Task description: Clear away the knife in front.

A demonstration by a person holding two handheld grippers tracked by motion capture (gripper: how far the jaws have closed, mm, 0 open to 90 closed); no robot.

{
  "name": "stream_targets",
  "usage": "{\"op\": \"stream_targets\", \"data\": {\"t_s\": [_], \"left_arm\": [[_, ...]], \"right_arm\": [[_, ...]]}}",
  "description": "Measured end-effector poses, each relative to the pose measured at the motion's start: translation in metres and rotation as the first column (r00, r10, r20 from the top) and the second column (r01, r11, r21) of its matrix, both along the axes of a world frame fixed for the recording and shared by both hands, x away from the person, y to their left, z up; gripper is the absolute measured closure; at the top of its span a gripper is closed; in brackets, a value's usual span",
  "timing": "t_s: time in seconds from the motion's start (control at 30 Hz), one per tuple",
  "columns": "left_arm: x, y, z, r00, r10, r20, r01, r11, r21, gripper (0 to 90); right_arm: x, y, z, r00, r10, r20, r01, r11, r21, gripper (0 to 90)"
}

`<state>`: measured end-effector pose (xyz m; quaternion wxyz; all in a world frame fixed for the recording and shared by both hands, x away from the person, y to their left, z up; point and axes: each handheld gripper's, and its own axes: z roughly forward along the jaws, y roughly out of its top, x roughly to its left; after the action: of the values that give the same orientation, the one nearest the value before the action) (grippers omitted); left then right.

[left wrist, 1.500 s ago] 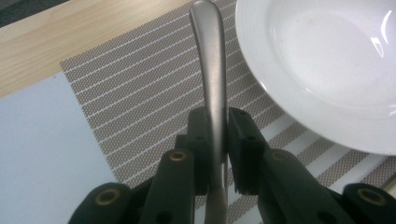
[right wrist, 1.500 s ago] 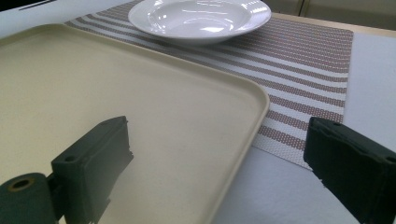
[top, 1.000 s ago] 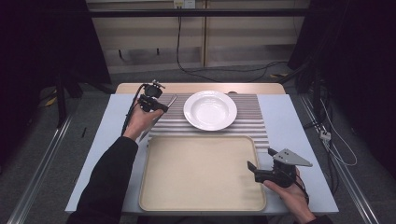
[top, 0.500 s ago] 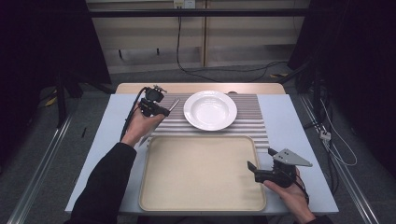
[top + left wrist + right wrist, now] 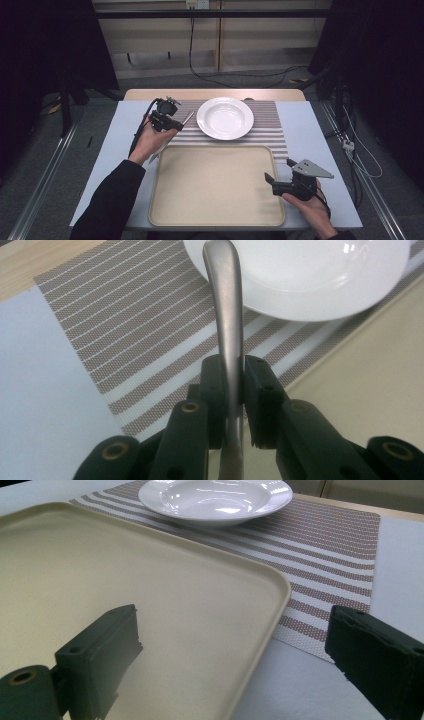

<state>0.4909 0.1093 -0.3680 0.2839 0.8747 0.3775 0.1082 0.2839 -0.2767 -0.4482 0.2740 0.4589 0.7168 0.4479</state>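
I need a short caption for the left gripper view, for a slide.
Left gripper shut on a metal utensil handle, pointing toward the white plate on the striped placemat.

L gripper (image 5: 172, 121) holds utensil (image 5: 186, 118) beside plate (image 5: 225, 117); R gripper (image 5: 275, 181) over tray (image 5: 210, 190).
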Motion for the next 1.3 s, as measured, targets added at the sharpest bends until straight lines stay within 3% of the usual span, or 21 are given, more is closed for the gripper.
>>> {"op": "stream_targets", "data": {"t_s": [0.37, 0.7, 0.97, 1.3], "left_arm": [[-0.025, 0.001, 0.005, 0.9996, -0.012, 0.026, 0.012, 0.9999, -0.004, 79.7], [-0.053, -0.010, 0.007, 0.9994, -0.034, -0.004, 0.034, 0.9994, -0.007, 79.7], [-0.069, -0.018, -0.001, 0.9969, -0.075, -0.023, 0.075, 0.9971, 0.011, 79.6], [-0.079, -0.024, -0.019, 0.9951, -0.064, -0.075, 0.066, 0.9973, 0.031, 79.7]], "right_arm": [[0.000, 0.000, 0.000, 1.0000, 0.003, 0.000, -0.003, 1.000, 0.001, 7.3], [0.000, 0.000, 0.000, 1.0000, 0.003, -0.001, -0.003, 1.000, 0.000, 7.3], [0.000, 0.000, 0.000, 1.0000, 0.000, -0.004, 0.000, 1.000, -0.001, 7.3], [0.000, 0.001, 0.000, 1.0000, 0.002, -0.005, -0.002, 1.000, -0.001, 7.3]]}}
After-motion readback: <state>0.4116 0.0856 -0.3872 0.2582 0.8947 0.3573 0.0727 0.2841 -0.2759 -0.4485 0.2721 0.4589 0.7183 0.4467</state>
